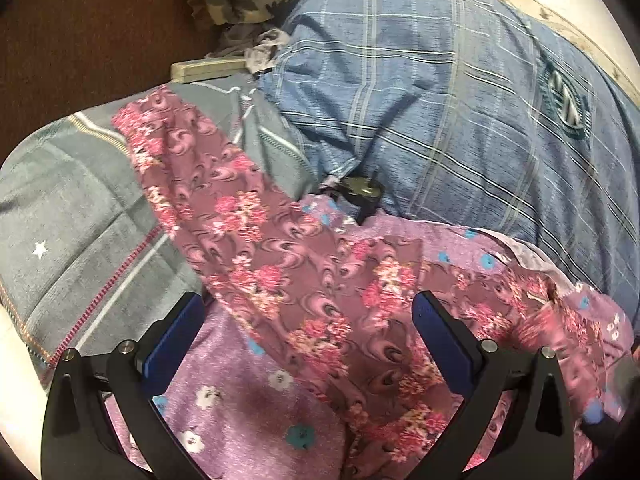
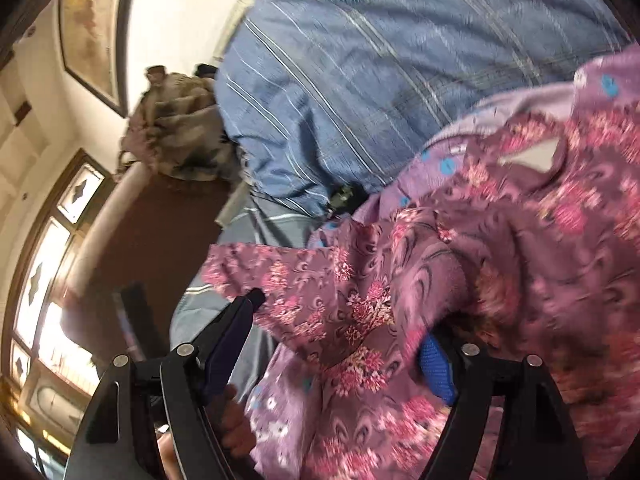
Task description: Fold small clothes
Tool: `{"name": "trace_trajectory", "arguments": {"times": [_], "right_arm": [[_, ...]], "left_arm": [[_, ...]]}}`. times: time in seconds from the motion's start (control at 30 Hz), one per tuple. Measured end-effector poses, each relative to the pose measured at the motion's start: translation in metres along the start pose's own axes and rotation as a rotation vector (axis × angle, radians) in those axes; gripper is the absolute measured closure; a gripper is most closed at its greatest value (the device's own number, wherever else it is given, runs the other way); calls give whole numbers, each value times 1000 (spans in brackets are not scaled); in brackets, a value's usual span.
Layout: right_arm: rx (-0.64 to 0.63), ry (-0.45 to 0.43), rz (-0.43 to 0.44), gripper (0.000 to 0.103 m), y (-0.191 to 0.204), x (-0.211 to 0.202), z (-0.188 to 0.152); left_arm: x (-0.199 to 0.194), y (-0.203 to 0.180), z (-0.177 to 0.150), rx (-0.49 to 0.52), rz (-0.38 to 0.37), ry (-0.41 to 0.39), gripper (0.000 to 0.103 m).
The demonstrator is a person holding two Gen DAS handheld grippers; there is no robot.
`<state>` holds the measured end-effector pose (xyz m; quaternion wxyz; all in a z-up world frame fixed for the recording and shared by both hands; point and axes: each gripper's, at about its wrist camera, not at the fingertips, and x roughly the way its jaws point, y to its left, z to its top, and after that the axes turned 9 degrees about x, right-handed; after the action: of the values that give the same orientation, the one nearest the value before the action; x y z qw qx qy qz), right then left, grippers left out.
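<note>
Spread wide with nothing pinched, the left gripper (image 1: 308, 336) hovers angled down over a mauve cotton garment printed with pink flowers (image 1: 280, 272), draped across a lilac cloth with blue and white blossoms (image 1: 240, 396) on a grey bedspread (image 1: 72, 216). Beside it, the right gripper (image 2: 340, 328) also stands open, garment folds bunched loosely between its blue pads. Judged best: flatten the fabric and align its edges before regripping.
</note>
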<state>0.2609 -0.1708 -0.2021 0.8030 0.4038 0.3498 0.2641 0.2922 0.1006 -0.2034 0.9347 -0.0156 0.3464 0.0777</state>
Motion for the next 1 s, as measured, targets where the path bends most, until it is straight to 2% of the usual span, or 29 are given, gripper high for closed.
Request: {"name": "trace_trajectory", "arguments": {"times": [0.13, 0.2, 0.27, 0.33, 0.43, 0.5, 0.53, 0.57, 0.67, 0.73, 0.77, 0.8, 0.87, 0.97, 1.0], "right_arm": [[77, 8, 16, 25, -10, -3, 12], [149, 52, 16, 23, -23, 9, 16], [252, 97, -77, 23, -45, 26, 16], [352, 112, -114, 24, -68, 40, 13], [449, 48, -87, 25, -83, 43, 16], [473, 36, -97, 30, -80, 46, 20], [478, 37, -76, 37, -76, 49, 22], [468, 32, -33, 39, -67, 51, 23], [304, 20, 67, 39, -16, 55, 24], [221, 124, 189, 39, 19, 68, 17], [190, 136, 179, 40, 27, 70, 15], [100, 94, 75, 42, 41, 65, 13], [54, 9, -32, 39, 38, 50, 13], [140, -126, -356, 39, -5, 29, 28], [210, -140, -426, 39, -26, 24, 33]], "left_arm": [[0, -12, 0, 28, 20, -2, 0], [1, -13, -1, 24, 29, 4, 0], [3, -11, 0, 17, 43, 5, 0], [5, -5, 2, 2, 61, 6, 0], [9, 10, 5, -42, 75, 17, 0], [12, 21, 6, -65, 90, 26, 0], [13, 25, 6, -72, 100, 30, 0], [14, 30, 7, -78, 110, 32, 0], [16, 46, 9, -105, 148, 38, 0], [16, 60, 9, -132, 175, 39, 0], [16, 65, 9, -147, 183, 41, 0], [15, 72, 7, -172, 188, 43, 0], [15, 79, 6, -188, 181, 49, 0], [13, 81, 5, -168, 182, 44, 0], [12, 79, 5, -154, 186, 43, 0]]}}
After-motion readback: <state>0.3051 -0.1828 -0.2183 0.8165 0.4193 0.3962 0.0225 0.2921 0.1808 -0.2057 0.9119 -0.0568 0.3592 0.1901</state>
